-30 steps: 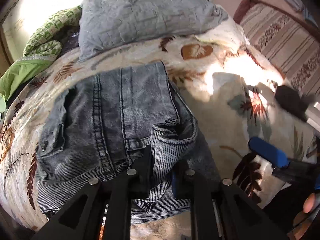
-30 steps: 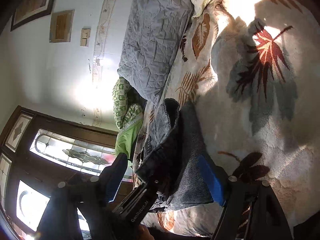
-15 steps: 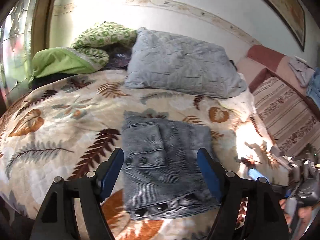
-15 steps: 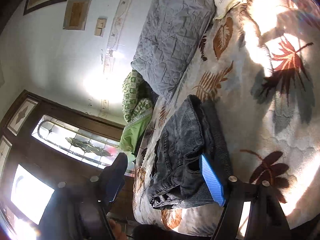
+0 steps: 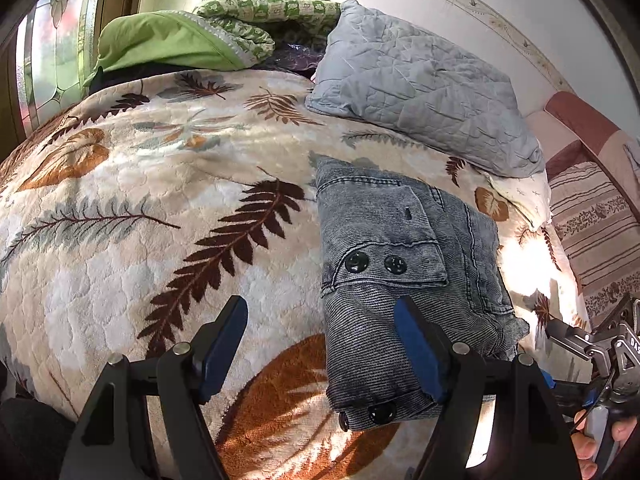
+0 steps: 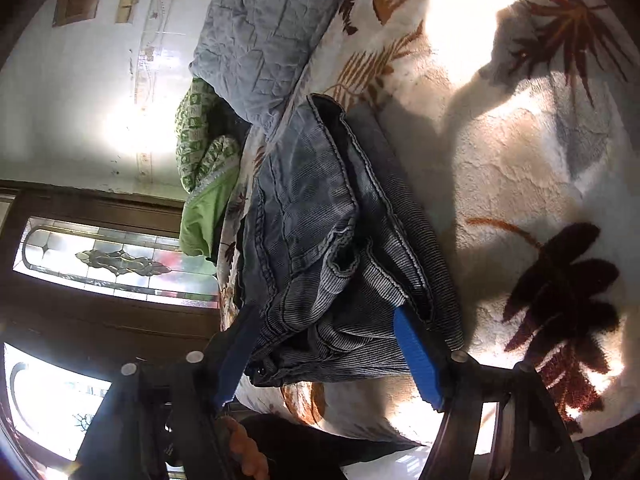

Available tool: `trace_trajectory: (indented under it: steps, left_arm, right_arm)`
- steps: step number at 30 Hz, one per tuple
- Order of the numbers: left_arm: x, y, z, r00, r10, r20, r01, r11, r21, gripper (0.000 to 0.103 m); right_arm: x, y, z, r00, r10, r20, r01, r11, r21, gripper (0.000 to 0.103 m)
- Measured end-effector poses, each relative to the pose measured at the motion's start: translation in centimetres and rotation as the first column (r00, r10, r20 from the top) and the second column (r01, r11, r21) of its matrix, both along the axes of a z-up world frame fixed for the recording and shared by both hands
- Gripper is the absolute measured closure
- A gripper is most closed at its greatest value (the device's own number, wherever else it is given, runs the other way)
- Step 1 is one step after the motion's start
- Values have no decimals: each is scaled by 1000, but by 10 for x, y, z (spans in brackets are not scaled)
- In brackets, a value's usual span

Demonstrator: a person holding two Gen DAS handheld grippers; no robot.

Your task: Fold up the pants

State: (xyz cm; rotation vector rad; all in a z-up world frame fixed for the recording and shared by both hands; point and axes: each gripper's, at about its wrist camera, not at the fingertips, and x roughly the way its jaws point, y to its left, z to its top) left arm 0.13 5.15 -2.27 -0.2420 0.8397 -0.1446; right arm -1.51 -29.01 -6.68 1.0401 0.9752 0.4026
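Observation:
The grey-blue denim pants (image 5: 404, 264) lie folded into a compact stack on the leaf-patterned bedspread (image 5: 160, 216), pocket flap with two dark snaps on top. My left gripper (image 5: 322, 352) is open and empty, hovering just in front of the stack's near left edge. In the right wrist view the pants (image 6: 328, 240) show from the side as stacked layers. My right gripper (image 6: 324, 354) is open, its blue fingers (image 6: 416, 356) straddling the near end of the stack without closing on it. The right gripper body also shows in the left wrist view (image 5: 592, 356).
A grey quilted pillow (image 5: 424, 92) lies behind the pants. Green bedding (image 5: 192, 40) is piled at the back left. A striped couch (image 5: 592, 216) stands to the right. A stained-glass door (image 6: 108, 256) is beyond the bed's left side.
My left gripper let go of the pants, opened and drew back to the left. The fold now lies flat on the stack. My right gripper moved closer to the stack's end.

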Motion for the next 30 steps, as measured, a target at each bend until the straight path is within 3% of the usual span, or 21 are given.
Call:
trace_trajectory:
  steps: [2,7,11,14,16,17,18,25,28,30]
  left_arm:
    - [1,2,-1,1000,0,1,0,1000,-8,27]
    - [4,4,-13,1000,-3,-28,3,1000,-27,27]
    - [3,4,-14,1000,-10,-14,10,1000,-28,26]
    - [2,4,-15,1000,-16,-7,15,999,-28,26]
    - [2,6,-15,1000,-15,-8,15,999,-31,25]
    - [2,7,-16,1000,-15,-9,14,999,-34,25]
    - [2,8,-16,1000,-15,-11,15,999,-40,24]
    - [-4,16,0,999,27,41,-24,998,-64,24]
    - [-3,4,4,999,-4,51,6,999,-31,23]
    - [3,-13,-9,999,-32,-10,33,996,82,18]
  right_arm:
    - [1,2,16,999,11,31,-10,999,-44,30]
    - [8,13,39,997,39,60,-37,999,-33,29]
    - [23,23,22,999,43,-32,-46,994,-97,29]
    - [36,24,7,998,23,-63,-27,998,-65,29]
    - [40,26,4,998,22,-63,-29,994,-105,47]
    - [40,25,3,997,5,-74,-15,991,-134,83]
    - [37,24,3,997,-10,-72,-1,987,-160,95]
    - [-1,37,54,997,-13,82,46,915,-402,95]
    - [1,35,30,1000,-21,22,28,903,-429,95]
    - [4,30,5,999,-33,-35,18,931,-364,96]
